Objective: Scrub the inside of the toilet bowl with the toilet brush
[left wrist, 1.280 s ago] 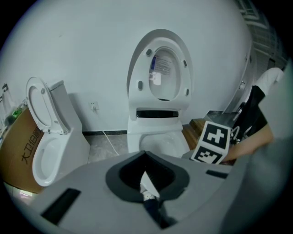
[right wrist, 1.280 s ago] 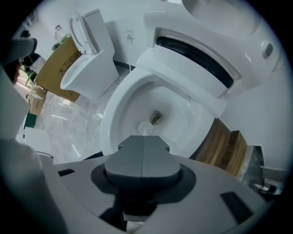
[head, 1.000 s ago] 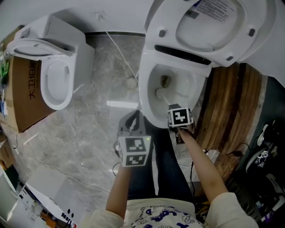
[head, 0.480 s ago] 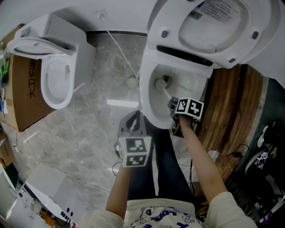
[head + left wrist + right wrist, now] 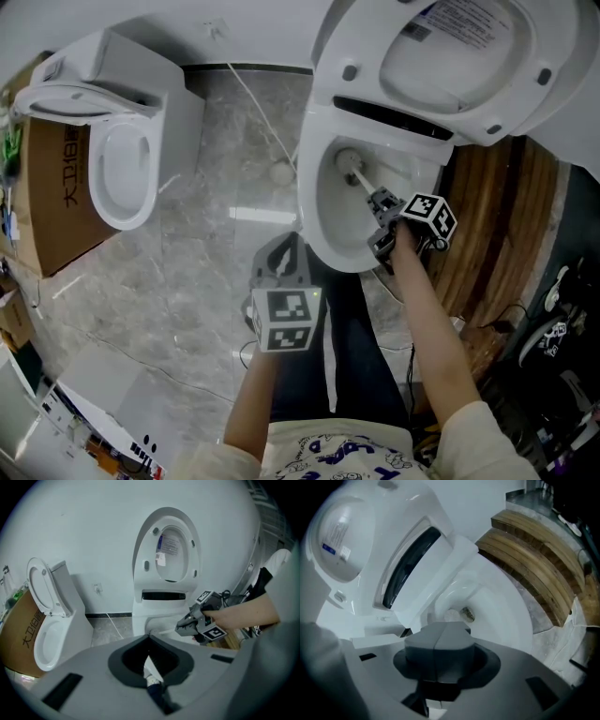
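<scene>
The white toilet bowl [image 5: 314, 202] stands open with its seat and lid [image 5: 450, 56] raised. My right gripper [image 5: 382, 208] hangs over the bowl's right rim, shut on the toilet brush handle [image 5: 361, 180]. The brush head [image 5: 345, 159] rests deep in the bowl near the back. In the right gripper view the shut jaws [image 5: 437, 641] hide the handle, and the pale brush head [image 5: 451, 616] lies beside a brown stain [image 5: 468, 614]. My left gripper [image 5: 281, 258] hovers open and empty in front of the bowl. The left gripper view shows the right gripper [image 5: 185, 627].
A second white toilet [image 5: 117, 169] stands at the left beside a cardboard box [image 5: 52, 202]. Curved wooden boards [image 5: 487, 234] lie right of the bowl. A white cable [image 5: 258, 112] ends at a round fitting [image 5: 278, 173] on the marble floor.
My right gripper has swung right and farther over the bowl. The brush head has slid from the bowl's middle towards the back. The left gripper has stayed put.
</scene>
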`<state>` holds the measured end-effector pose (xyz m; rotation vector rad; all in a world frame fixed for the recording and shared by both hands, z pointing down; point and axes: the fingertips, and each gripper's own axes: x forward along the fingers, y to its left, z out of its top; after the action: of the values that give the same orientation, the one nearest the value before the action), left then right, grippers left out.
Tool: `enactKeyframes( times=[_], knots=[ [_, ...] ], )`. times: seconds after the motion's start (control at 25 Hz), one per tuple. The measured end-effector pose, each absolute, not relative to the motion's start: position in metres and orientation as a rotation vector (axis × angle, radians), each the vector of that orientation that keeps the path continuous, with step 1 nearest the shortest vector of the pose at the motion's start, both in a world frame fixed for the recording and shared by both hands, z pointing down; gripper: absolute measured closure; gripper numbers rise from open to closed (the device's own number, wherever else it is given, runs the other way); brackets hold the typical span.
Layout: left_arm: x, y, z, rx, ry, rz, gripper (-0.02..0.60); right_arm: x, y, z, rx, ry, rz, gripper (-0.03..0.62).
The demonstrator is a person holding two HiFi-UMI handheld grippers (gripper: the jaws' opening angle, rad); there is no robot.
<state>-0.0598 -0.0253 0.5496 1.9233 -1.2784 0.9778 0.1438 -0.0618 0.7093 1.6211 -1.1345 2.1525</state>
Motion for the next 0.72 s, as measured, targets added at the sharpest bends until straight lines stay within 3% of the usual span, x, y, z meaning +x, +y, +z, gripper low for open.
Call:
enactKeyframes(
  times=[0.36, 0.72],
  knots=[
    [-0.056, -0.03, 0.551, 1.923, -1.276, 0.98, 0.58, 0.172, -0.065, 0.697, 1.899, -0.872, 2.487, 0.424],
    [-0.055, -0.028, 0.55, 1.924, -1.277, 0.977, 0.58, 0.175, -0.066, 0.694, 1.898, -0.91, 2.475, 0.424]
  ],
)
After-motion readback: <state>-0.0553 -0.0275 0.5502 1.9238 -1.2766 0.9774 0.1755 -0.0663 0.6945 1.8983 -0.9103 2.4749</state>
